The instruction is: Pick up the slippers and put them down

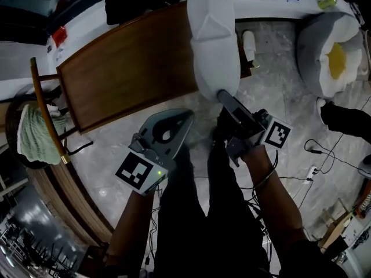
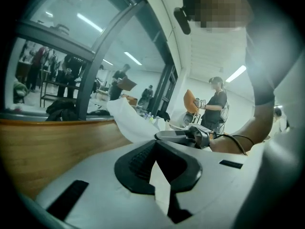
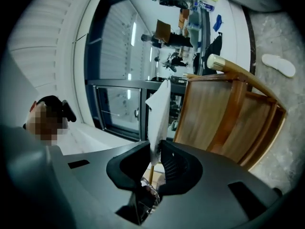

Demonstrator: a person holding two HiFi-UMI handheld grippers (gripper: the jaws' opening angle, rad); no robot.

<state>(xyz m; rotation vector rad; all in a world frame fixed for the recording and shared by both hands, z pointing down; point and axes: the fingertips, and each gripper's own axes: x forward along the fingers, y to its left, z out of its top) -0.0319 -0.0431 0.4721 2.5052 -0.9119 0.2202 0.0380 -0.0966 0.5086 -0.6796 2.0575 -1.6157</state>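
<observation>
1. Wooden chair (image 1: 127, 77): blocks upper left through centre.
2. Curved wood rail (image 1: 49, 120) w/ green cloth (image 1: 32, 135): closes left edge; only a narrow floor gap betw. rail & chair.
3. Marble floor (image 1: 278, 91): open strip betw. chair & pouf; one loose slipper (image 1: 248, 44) lies on it beside chair.
4. Grey pouf, yellow centre (image 1: 330, 57): shuts off far rt.
5. Cables (image 1: 317, 150): trail across floor at rt.
6. Person's legs (image 1: 214, 201): fill lower centre.
</observation>
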